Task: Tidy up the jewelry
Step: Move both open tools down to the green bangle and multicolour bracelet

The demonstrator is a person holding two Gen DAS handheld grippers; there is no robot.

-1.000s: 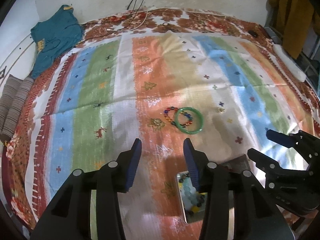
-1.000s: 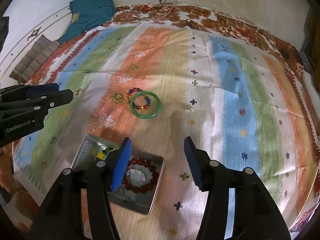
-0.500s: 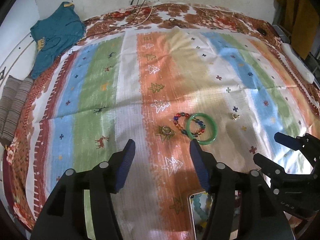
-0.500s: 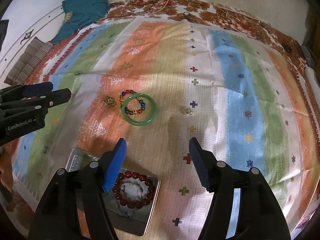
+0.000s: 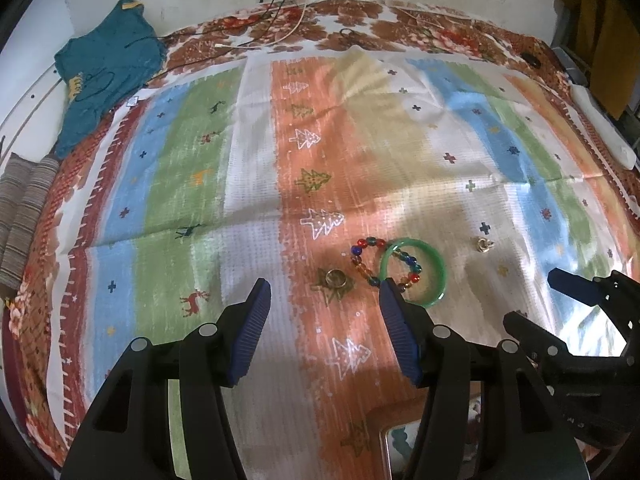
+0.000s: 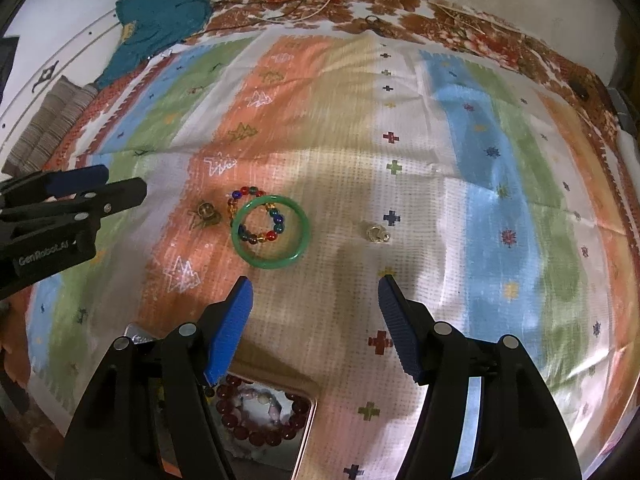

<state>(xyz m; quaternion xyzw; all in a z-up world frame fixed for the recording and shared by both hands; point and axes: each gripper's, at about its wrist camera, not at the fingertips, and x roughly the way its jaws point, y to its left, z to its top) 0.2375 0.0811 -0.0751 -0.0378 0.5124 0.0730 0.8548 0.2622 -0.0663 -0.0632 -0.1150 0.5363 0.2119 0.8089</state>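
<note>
Right wrist view: right gripper (image 6: 314,290) wide and empty, green bangle (image 6: 271,237) on the bedspread (image 6: 440,128) just beyond, overlapping the beaded bracelet (image 6: 256,216); likely rigid, slippery, best pinched across its near rim.

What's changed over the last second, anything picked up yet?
Nothing picked up. Both grippers, left and right, advanced away from the tin toward the loose jewelry, open and empty throughout. The green bangle, bead bracelet, ring and small charm lie where they were; the red bracelet remains in the tin.
</note>
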